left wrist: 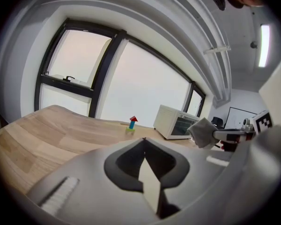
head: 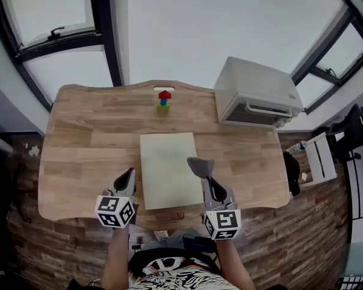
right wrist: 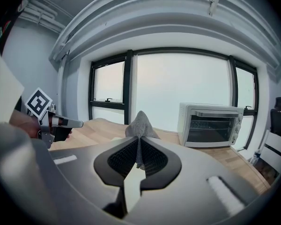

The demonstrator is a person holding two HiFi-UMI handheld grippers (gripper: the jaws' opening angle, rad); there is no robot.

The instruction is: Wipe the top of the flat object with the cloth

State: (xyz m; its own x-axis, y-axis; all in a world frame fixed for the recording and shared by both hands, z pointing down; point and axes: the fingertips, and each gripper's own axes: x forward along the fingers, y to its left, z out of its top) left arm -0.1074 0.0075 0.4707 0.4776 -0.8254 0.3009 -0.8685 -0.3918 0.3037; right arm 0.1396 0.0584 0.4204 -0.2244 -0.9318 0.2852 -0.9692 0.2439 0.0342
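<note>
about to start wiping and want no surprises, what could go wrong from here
1. The right gripper pinches the cloth by a small fold only. Pressed down, it may bunch up or pull free.
2. The flat sheet lies loose near the front edge of the table, and the shut left gripper is beside it, not on it. A stroke may slide it.
3. A long forward stroke could topple the block tower beyond it.

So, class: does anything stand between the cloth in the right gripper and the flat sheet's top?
Nothing visible does. The cloth, shut in the right gripper, is at the right edge of the sheet; the block tower stands beyond it.
</note>
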